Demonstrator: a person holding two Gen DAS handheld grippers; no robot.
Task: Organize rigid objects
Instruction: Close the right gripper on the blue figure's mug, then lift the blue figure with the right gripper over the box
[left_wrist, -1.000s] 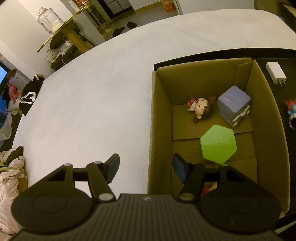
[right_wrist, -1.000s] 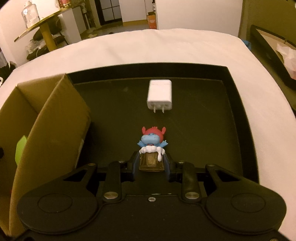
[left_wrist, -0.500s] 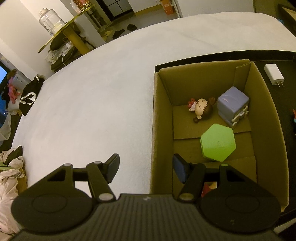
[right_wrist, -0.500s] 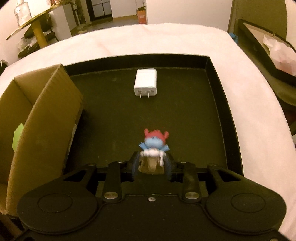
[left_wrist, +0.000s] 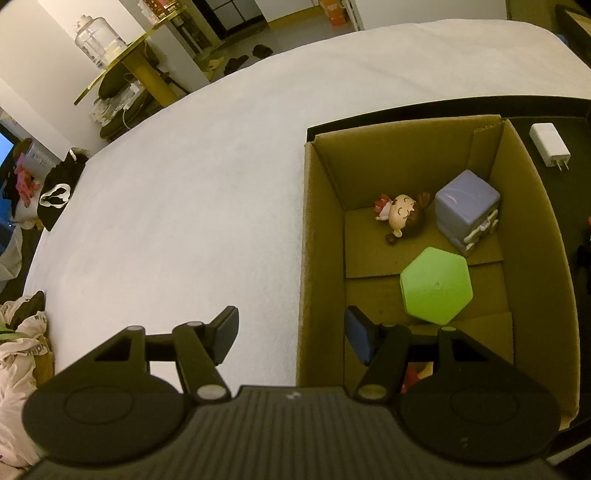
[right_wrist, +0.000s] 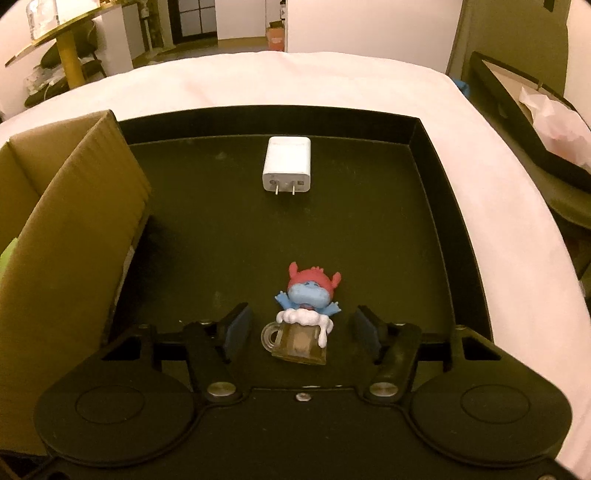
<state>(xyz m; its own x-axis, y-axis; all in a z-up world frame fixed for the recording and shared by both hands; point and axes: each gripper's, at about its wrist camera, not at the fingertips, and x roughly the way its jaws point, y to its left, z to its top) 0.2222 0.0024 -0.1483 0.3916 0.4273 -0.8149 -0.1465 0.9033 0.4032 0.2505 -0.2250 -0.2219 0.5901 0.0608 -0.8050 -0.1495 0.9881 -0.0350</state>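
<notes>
A blue figurine with a red cap (right_wrist: 304, 314), sitting in a brown mug, rests on the black tray (right_wrist: 458, 206). My right gripper (right_wrist: 301, 330) straddles it with its jaws opening and both pads clear of it. A white charger (right_wrist: 287, 164) lies farther back on the tray. My left gripper (left_wrist: 291, 332) hangs open over the near left wall of the cardboard box (left_wrist: 319, 229). Inside the box lie a doll figurine (left_wrist: 400, 218), a lilac cube toy (left_wrist: 466, 210) and a green hexagon (left_wrist: 436, 286).
The tray and box sit on a white bed (left_wrist: 184, 184). The charger (left_wrist: 549, 145) shows at the far right of the left wrist view. A gold side table with a glass jar (left_wrist: 96, 37) stands beyond the bed. Clothes (left_wrist: 22, 332) lie at its left edge.
The right gripper was shut on the mug figurine and has opened, leaving it on the tray. The left gripper has not moved.
</notes>
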